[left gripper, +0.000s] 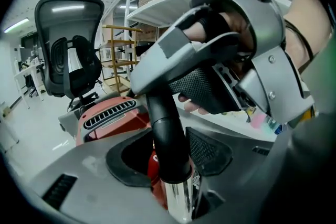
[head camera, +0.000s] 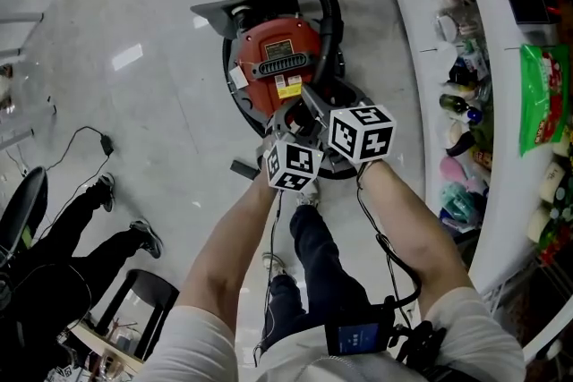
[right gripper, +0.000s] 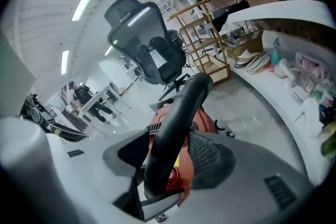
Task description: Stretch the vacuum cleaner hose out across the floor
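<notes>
A red vacuum cleaner [head camera: 277, 58] stands on the glossy floor, its black hose [head camera: 327, 9] looped round its back and right side. Both grippers hang over its near end. My left gripper [head camera: 285, 125] is open; in the left gripper view [left gripper: 168, 160] a black hose cuff [left gripper: 167, 134] with a chrome tube [left gripper: 178, 199] stands between the pads, which do not press on it. My right gripper [head camera: 318, 98] is open too. In the right gripper view [right gripper: 170, 157] the black hose [right gripper: 181, 113] runs up between its jaws, above the red body [right gripper: 205, 118].
A curved white shelf [head camera: 448, 103] packed with bottles and packets runs down the right side. An office chair [right gripper: 147, 50] stands beyond the vacuum. A person's legs [head camera: 98, 228] and a floor cable [head camera: 81, 139] lie at the left. My own feet [head camera: 304, 201] are just behind the grippers.
</notes>
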`<action>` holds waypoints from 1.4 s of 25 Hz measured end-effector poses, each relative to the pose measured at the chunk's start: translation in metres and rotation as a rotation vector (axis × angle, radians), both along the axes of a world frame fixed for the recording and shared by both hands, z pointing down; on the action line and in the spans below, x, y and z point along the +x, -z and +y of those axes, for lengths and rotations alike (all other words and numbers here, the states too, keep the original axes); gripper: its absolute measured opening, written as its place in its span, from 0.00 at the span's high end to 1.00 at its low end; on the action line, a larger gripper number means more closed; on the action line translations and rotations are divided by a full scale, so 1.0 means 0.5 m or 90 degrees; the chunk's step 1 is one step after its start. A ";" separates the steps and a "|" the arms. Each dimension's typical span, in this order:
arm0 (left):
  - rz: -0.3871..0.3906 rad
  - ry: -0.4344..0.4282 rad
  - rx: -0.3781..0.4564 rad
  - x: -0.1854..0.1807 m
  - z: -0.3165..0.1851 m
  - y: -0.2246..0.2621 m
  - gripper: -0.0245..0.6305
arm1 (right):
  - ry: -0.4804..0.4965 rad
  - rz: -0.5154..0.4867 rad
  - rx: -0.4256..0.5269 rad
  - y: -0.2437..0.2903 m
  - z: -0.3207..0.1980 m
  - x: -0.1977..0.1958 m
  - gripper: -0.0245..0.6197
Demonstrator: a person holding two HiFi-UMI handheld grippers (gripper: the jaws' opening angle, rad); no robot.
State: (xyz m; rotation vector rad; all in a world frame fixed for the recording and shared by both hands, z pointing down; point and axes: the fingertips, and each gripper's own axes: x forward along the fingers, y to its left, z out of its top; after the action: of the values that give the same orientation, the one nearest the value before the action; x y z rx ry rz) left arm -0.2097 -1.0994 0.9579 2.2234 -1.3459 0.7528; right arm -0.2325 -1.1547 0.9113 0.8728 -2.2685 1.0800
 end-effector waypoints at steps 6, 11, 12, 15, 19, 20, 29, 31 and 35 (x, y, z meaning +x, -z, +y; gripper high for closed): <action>-0.002 0.016 -0.017 0.002 -0.018 -0.014 0.71 | 0.028 0.039 0.002 -0.010 -0.001 -0.009 0.64; 0.009 0.049 -0.023 -0.020 -0.011 0.000 0.73 | 0.063 0.055 0.018 0.009 0.010 -0.032 0.64; 0.010 0.055 -0.022 -0.025 -0.007 0.005 0.73 | 0.072 0.055 0.022 0.015 0.014 -0.039 0.64; 0.013 0.067 -0.020 -0.039 0.006 0.017 0.74 | 0.093 0.053 0.030 0.030 0.030 -0.054 0.63; 0.018 0.072 -0.018 -0.055 0.023 0.033 0.74 | 0.114 0.044 0.030 0.047 0.049 -0.072 0.63; 0.022 0.074 -0.018 -0.059 0.028 0.037 0.74 | 0.120 0.040 0.030 0.052 0.054 -0.076 0.63; 0.080 0.115 -0.008 -0.106 0.093 0.096 0.77 | 0.235 -0.042 0.025 0.117 0.136 -0.127 0.63; 0.084 0.110 -0.006 -0.108 0.111 0.106 0.77 | 0.238 -0.060 0.019 0.132 0.144 -0.134 0.63; 0.083 0.107 0.004 -0.108 0.145 0.129 0.77 | 0.197 -0.120 -0.025 0.165 0.141 -0.144 0.63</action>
State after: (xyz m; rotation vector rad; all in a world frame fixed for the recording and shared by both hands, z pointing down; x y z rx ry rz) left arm -0.2636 -1.0270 0.8932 2.0921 -1.4489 0.5345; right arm -0.3048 -1.0843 0.8288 0.3985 -2.4242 1.0973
